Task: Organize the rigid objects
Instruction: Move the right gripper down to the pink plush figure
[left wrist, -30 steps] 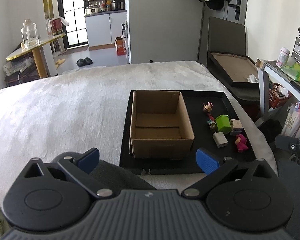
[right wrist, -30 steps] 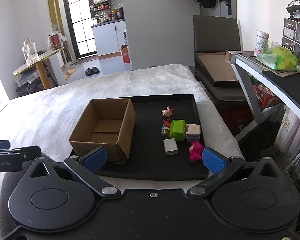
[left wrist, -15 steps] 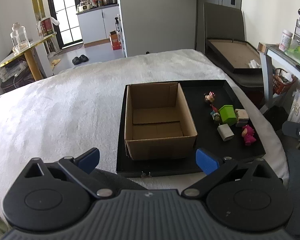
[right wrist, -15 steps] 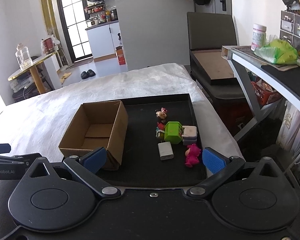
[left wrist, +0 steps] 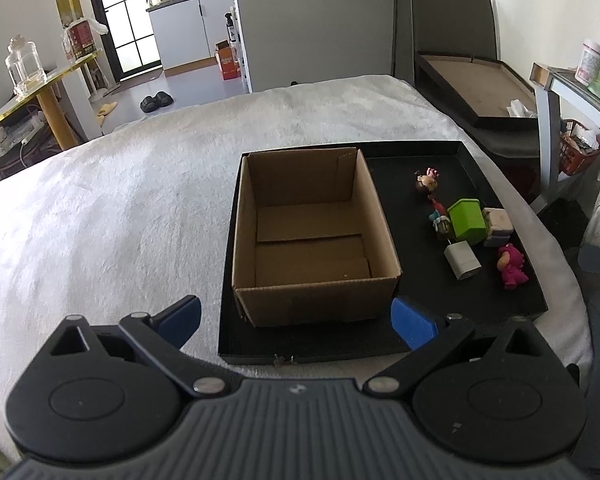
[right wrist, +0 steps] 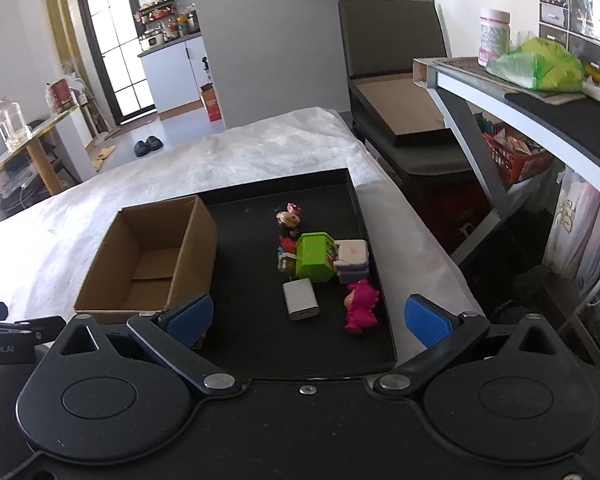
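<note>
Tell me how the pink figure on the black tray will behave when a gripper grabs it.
The pink figure looks like small molded plastic, so probably stiff and light. Its lumpy, rounded outline may let it twist or slip between flat pads. It lies apart from the white block, so a grab should not disturb its neighbours.

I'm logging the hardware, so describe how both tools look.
The left tool has a ribbed grey body, black linkage arms with silver pivot pins and round black discs, and blue finger pads. The right tool matches, but its body is smooth black with a silver screw.
</note>
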`<state>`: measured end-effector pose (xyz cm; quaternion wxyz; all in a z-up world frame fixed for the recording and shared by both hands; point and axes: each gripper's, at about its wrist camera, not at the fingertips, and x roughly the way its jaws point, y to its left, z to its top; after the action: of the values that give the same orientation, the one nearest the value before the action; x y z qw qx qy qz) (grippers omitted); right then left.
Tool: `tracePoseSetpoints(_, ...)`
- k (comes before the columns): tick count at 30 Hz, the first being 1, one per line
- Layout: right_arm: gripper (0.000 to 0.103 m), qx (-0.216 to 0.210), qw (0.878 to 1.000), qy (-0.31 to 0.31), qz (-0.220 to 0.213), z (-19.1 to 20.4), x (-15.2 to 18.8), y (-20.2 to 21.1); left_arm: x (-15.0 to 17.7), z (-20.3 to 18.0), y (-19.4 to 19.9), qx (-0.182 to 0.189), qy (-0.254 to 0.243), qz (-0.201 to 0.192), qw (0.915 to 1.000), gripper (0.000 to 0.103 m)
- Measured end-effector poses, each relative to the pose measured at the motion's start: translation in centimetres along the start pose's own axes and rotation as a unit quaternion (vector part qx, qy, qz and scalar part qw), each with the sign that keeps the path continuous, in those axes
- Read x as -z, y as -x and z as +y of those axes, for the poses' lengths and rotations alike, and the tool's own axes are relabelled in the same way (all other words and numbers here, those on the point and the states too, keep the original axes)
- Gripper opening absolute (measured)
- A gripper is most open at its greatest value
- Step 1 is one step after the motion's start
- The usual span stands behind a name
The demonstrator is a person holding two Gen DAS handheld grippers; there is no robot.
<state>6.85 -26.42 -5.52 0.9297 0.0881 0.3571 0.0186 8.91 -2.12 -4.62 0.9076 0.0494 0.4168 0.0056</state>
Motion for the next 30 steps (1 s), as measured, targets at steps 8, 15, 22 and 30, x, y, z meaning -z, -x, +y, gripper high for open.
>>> tracePoseSetpoints(8, 0.103, 0.006, 1.000, -0.004, 0.016, -0.6, 0.0, -2.4, -0.8, -1.5, -1.6, -0.003, -0.017, 0.000, 0.9998, 0.098)
tracePoseSetpoints(15, 0.092, 0.019, 0.999, -0.020, 0.030, -1.8, 0.3, -4.7, -1.6, -3.2, -3.2, -0.012, -0.041, 0.003, 0.9991, 0.090)
tracePoseSetpoints(22, 0.080, 0.029, 0.998, -0.041, 0.044, -2.7, 0.6, -7.0, -2.3, -4.9, -4.7, -0.015, -0.061, 0.007, 0.9980, 0.081)
tracePoseSetpoints(30, 0.071, 0.028, 0.996, -0.062, 0.060, -3.4, 0.5, -9.6, -2.9, -6.2, -6.6, -0.014, -0.066, 0.020, 0.9975, 0.068)
